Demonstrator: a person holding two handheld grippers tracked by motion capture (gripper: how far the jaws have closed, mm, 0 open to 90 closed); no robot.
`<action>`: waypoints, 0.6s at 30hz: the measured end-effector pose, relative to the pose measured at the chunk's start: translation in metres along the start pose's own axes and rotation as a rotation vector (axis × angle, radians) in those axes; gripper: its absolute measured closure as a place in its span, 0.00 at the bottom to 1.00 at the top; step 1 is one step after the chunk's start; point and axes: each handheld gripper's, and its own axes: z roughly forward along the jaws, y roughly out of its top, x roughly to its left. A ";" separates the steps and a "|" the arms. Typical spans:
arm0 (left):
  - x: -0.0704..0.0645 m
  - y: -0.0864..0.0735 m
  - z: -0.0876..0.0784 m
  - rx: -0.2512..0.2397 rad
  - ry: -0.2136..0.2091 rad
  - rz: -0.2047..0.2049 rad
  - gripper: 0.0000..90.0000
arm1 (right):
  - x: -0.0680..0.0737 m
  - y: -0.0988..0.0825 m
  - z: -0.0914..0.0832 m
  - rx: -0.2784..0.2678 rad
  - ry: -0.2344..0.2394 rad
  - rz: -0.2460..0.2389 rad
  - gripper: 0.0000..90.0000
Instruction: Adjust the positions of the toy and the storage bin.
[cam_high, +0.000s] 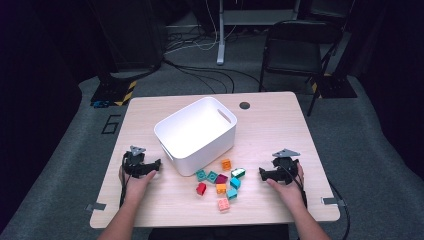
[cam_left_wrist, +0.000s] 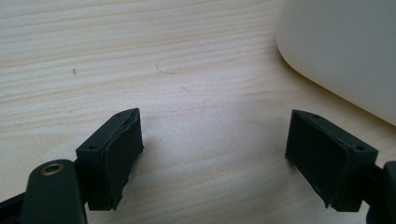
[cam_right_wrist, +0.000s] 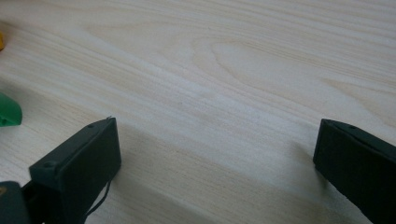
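Observation:
A white bin (cam_high: 195, 135) stands empty in the middle of the wooden table (cam_high: 270, 125). Several small bricks lie in front of it, among them an orange brick (cam_high: 226, 164), a red brick (cam_high: 201, 188) and a pink brick (cam_high: 223, 204). My left gripper (cam_high: 145, 166) rests on the table left of the bin, open, with bare wood between its jaws (cam_left_wrist: 215, 135); the bin's corner (cam_left_wrist: 345, 51) is at the upper right. My right gripper (cam_high: 274, 172) rests right of the bricks, open and holding nothing (cam_right_wrist: 217, 140). A green brick (cam_right_wrist: 8, 111) peeks in at the left edge.
A round hole (cam_high: 244, 105) sits near the table's far edge. A black folding chair (cam_high: 295, 45) stands behind the table on the right, with cables on the floor. Metal brackets (cam_high: 95, 206) mark the front corners. Bare wood lies around both hands.

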 end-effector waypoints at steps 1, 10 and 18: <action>0.000 0.000 0.001 -0.005 0.002 0.003 0.20 | 0.000 0.000 0.000 0.000 0.000 0.000 0.00; 0.000 -0.001 0.000 -0.013 0.001 -0.009 0.22 | 0.000 0.000 0.000 -0.001 0.001 -0.003 0.00; 0.002 -0.001 -0.001 -0.025 0.014 -0.006 0.29 | -0.001 0.000 0.000 -0.002 0.006 -0.015 0.00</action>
